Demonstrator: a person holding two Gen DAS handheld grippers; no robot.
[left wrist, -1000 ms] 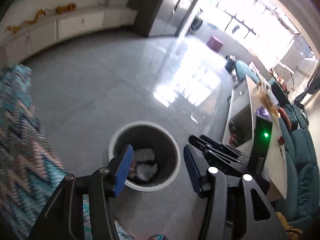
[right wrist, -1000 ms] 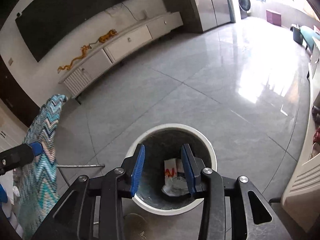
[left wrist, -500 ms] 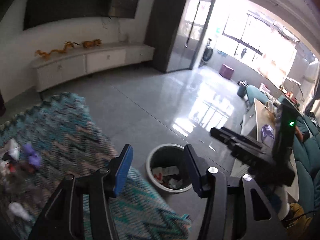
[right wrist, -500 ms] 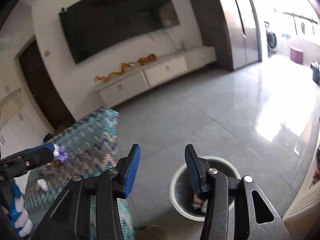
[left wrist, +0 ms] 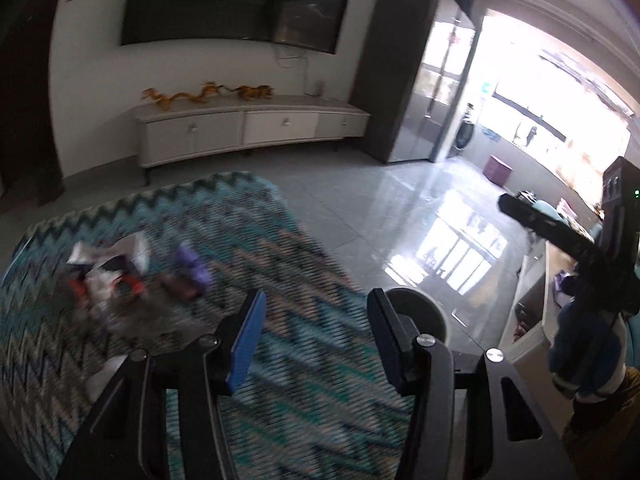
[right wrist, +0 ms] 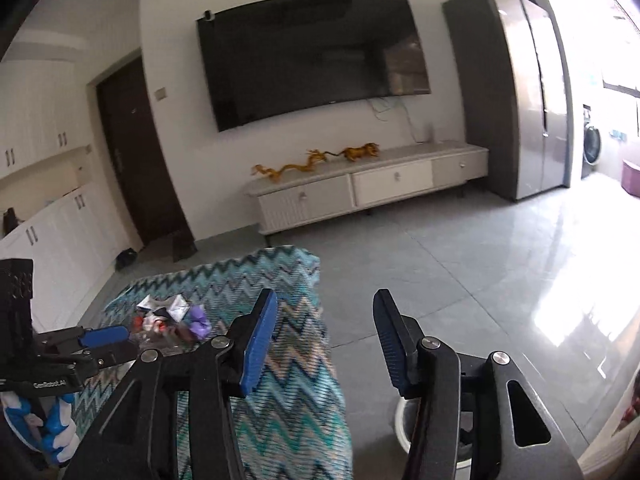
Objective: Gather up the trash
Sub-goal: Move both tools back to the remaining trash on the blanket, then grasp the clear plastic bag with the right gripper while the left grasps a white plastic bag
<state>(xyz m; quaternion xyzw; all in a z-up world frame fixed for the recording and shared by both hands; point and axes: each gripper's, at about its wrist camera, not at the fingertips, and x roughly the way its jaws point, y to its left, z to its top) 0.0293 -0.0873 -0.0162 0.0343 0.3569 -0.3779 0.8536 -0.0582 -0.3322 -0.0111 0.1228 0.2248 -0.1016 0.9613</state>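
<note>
A heap of trash (left wrist: 120,276) lies on the zigzag-patterned teal cloth (left wrist: 288,380): crumpled white and red wrappers and a purple scrap (left wrist: 194,266), blurred here. It also shows in the right wrist view (right wrist: 170,318). My left gripper (left wrist: 314,338) is open and empty above the cloth, right of the heap. My right gripper (right wrist: 324,338) is open and empty over the cloth's right edge. The round bin (left wrist: 430,310) stands on the floor behind my left gripper's right finger; its white rim (right wrist: 404,420) shows low under my right gripper.
A white TV cabinet (right wrist: 368,186) with gold dragon figures stands under a wall TV (right wrist: 316,56). A dark fridge (right wrist: 516,92) is at the right. Glossy grey floor tiles (right wrist: 480,280) spread beyond. A low table (left wrist: 532,312) sits at the right.
Both grippers have lifted and tilted up from above the bin towards the cloth. The bin has dropped low in both views and the trash heap has come into sight.
</note>
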